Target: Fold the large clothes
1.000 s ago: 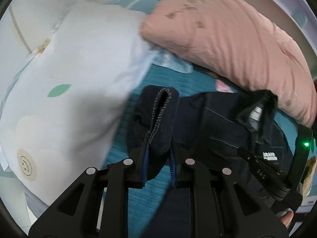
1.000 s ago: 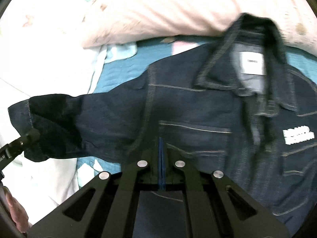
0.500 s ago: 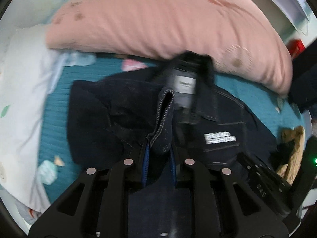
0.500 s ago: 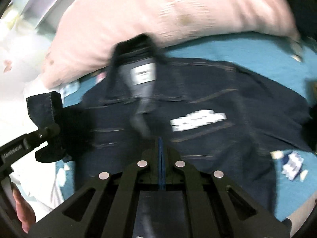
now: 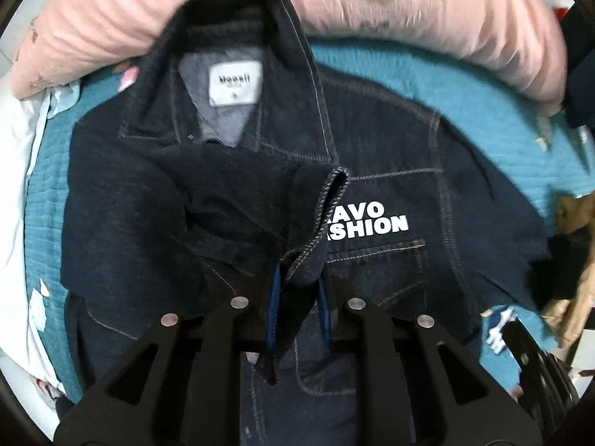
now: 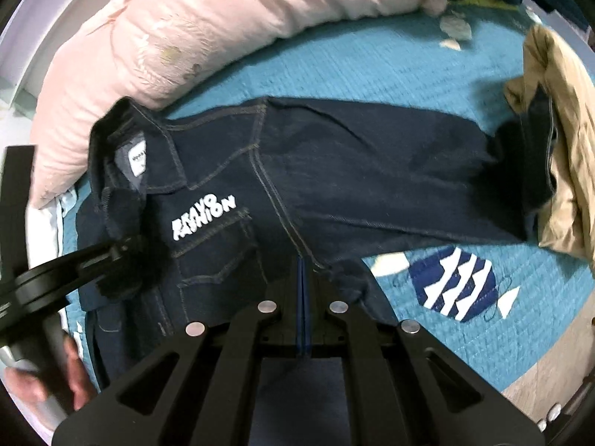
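A dark denim jacket (image 5: 390, 171) with a white "BRAVO FASHION" print lies face up on a teal quilt (image 5: 465, 85), collar toward the pink pillow. My left gripper (image 5: 297, 278) is shut on the jacket's left sleeve cuff (image 5: 319, 215) and holds it over the chest, the sleeve folded across the front. In the right wrist view the jacket (image 6: 372, 163) has its other sleeve stretched out to the right. My right gripper (image 6: 302, 275) is shut on the jacket's fabric near the armpit. The left gripper (image 6: 122, 252) shows there over the chest.
A long pink pillow (image 5: 427, 15) lies behind the jacket. A white pillow (image 5: 15, 171) is at the left. A tan garment (image 6: 557, 141) lies at the right, under the outstretched sleeve's cuff. The quilt (image 6: 372, 59) has a blue-and-white fish patch (image 6: 453, 282). The bed edge is at the lower right.
My left gripper has carried the sleeve cuff from the left, near the white pillow, across onto the jacket's chest. The right wrist view has swung to the right along the jacket.
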The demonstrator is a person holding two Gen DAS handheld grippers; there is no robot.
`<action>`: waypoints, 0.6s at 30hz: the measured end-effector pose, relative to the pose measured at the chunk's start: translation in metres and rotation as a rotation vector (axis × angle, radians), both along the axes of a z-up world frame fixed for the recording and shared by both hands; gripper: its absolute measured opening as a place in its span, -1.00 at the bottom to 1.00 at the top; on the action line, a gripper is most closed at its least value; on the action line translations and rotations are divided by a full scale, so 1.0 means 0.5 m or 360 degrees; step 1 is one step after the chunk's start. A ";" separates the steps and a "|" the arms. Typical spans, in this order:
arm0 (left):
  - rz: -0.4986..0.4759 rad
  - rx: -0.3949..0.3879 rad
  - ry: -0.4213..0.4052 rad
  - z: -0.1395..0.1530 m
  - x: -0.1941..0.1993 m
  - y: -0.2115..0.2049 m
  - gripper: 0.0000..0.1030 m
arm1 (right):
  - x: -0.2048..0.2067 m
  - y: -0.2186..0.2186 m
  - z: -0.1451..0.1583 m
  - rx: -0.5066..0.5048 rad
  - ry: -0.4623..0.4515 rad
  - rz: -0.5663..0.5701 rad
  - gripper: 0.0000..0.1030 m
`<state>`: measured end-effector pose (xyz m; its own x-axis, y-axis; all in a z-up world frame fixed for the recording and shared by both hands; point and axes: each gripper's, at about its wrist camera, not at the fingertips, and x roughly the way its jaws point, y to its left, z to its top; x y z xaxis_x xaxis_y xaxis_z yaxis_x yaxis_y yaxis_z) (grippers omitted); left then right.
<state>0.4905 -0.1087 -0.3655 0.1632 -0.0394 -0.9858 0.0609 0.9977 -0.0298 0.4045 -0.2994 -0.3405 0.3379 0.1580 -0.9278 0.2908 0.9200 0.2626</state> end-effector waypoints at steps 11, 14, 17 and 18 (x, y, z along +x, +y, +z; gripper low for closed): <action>-0.0052 -0.0167 0.0150 -0.065 0.011 -0.053 0.73 | -0.014 -0.003 -0.027 0.0022 0.0063 -0.0009 -0.92; -0.0035 -0.0239 0.0124 -0.033 0.008 -0.045 0.73 | -0.019 -0.010 -0.017 0.0018 0.0049 -0.0039 -0.92; -0.0012 -0.0300 0.0097 0.004 0.011 -0.034 0.73 | -0.024 -0.020 -0.003 0.0004 0.0032 -0.0054 -0.92; -0.0006 -0.0297 0.0076 0.018 0.008 -0.035 0.73 | -0.025 -0.024 0.001 0.0002 0.0031 -0.0061 -0.92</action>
